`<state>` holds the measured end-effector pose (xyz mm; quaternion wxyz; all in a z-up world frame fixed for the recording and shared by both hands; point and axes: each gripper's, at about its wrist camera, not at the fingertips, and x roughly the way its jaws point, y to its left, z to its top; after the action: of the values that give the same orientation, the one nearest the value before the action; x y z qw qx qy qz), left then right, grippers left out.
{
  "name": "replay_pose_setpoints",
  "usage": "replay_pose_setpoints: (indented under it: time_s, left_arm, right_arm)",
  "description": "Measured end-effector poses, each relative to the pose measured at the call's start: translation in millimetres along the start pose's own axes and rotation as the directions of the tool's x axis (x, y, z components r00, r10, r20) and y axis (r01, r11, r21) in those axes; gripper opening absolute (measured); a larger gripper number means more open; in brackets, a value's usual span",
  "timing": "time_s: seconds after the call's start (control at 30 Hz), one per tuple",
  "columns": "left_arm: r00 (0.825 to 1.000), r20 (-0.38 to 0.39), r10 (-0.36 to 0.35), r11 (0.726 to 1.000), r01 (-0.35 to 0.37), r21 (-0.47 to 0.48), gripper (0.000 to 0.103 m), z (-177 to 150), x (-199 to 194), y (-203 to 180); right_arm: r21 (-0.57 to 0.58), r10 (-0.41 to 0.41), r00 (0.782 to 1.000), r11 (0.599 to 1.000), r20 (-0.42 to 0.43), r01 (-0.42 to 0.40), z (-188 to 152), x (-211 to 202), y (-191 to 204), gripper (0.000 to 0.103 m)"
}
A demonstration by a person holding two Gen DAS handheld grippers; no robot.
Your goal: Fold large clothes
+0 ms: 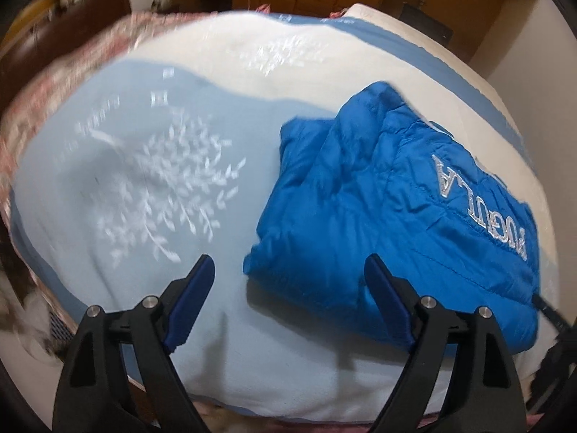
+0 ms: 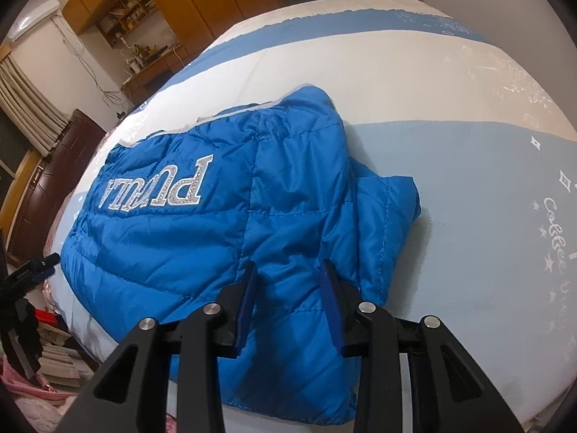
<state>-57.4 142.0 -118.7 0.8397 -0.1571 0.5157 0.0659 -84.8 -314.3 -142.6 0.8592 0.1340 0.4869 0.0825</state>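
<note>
Puffer jacket (image 2: 202, 231), bright blue and quilted, lies folded into a compact bundle on the bed directly ahead of my right tongs (image 2: 290, 270) and to the right of my left tongs (image 1: 290, 270).

Right tongs: jaws parted and released, nothing between them. Both blue pads (image 2: 331, 303) hover above the near corner of the jacket; contact with the fabric cannot be confirmed.

Left tongs: jaws spread wide and released. The left pad (image 1: 193, 299) sits over bare bedspread; the right pad overlaps the near left edge of the jacket in the view, and whether it touches cannot be told.

Beyond my right tongs, silver lettering (image 2: 155, 191) runs across the upper layer of the jacket, reading upside down from my side. A folded section protrudes from under that layer, ahead and to the right.

Under the jacket lies a bedspread (image 1: 216, 353) in pale blue and cream bands, with a white leaf print (image 1: 169, 187) ahead of my left tongs.

Farther out past the bed, left of my right tongs, stand a dark wooden headboard (image 2: 47, 187), beige curtains (image 2: 25, 104) and wooden cabinets (image 2: 173, 0) with open shelves.
</note>
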Motion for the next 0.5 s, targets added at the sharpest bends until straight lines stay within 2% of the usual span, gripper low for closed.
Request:
replay_pose_setpoints:
  time_s: [0.13,0.33,0.37,0.43,0.5]
  left_arm:
    - [0.991,-0.036,-0.127,0.984,0.121,-0.133,0.086,-2.2,15.8,20.5]
    - [0.956,-0.031,-0.293,0.916,0.272,-0.296,0.087,-1.2,42.9,42.7]
    - [0.944,-0.034,-0.329,0.895,0.300,-0.330,0.087,-1.2,51.3,46.0]
    - [0.933,-0.021,-0.359,0.874,0.328,-0.359,0.089,-0.1,59.2,49.0]
    - [0.931,-0.008,-0.365,0.870,0.338,-0.360,0.090,2.8,61.8,48.0]
  right_arm:
    - [0.001,0.004,1.000,1.000,-0.005,-0.004,1.3,1.1,-1.2,0.036]
    - [-0.001,0.005,1.000,1.000,-0.012,-0.005,2.1,3.4,-0.5,0.036]
    - [0.000,0.005,1.000,1.000,-0.013,-0.005,2.4,3.6,-0.5,0.036]
    - [0.003,0.007,1.000,1.000,-0.016,-0.007,3.1,4.0,-0.8,0.036]
    - [0.005,0.007,1.000,1.000,-0.019,-0.007,4.2,4.9,-0.9,0.036]
